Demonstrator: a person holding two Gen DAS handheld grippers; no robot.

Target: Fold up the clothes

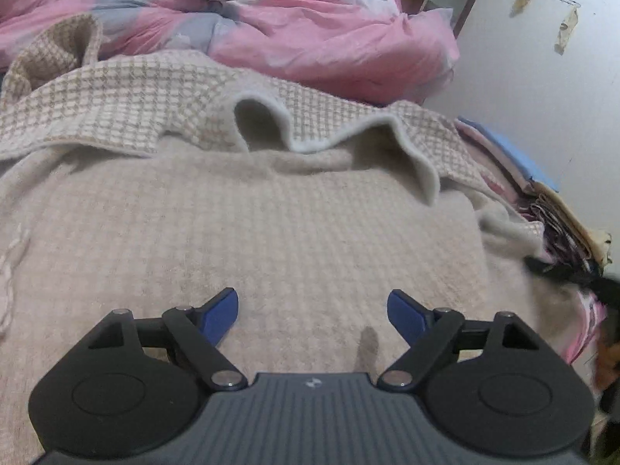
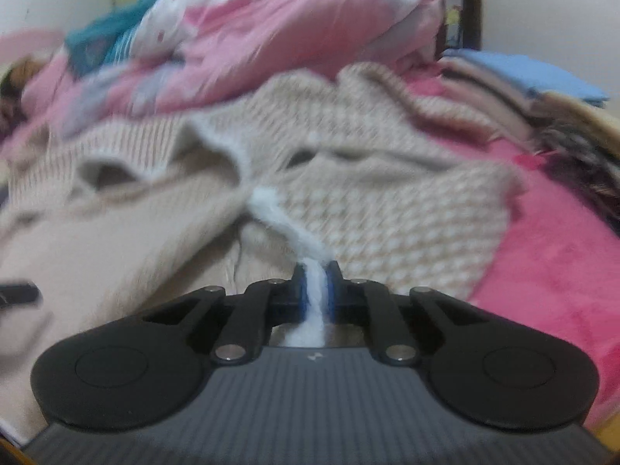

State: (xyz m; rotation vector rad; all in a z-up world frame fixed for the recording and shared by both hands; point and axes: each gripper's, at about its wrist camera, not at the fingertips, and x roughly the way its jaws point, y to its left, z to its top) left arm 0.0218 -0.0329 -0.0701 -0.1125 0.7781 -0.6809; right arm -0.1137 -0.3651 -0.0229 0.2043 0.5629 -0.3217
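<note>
The right gripper (image 2: 314,279) is pinching the beige sweater (image 2: 368,193)'s white edge, seemingly to drag a fold across the bed, while the left gripper (image 1: 313,312) is hovering spread wide above it.

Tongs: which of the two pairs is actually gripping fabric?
The right tongs, shut on the beige sweater's white edge. The left tongs stand wide open above the cloth, holding nothing.

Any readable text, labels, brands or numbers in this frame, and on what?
No readable words or numbers in either view.
Left gripper: a small white logo mark on its body, no letters.
Right gripper: the same mark, no letters.
Duvet: printed pattern only, no text.
Sweater: no label visible.
</note>
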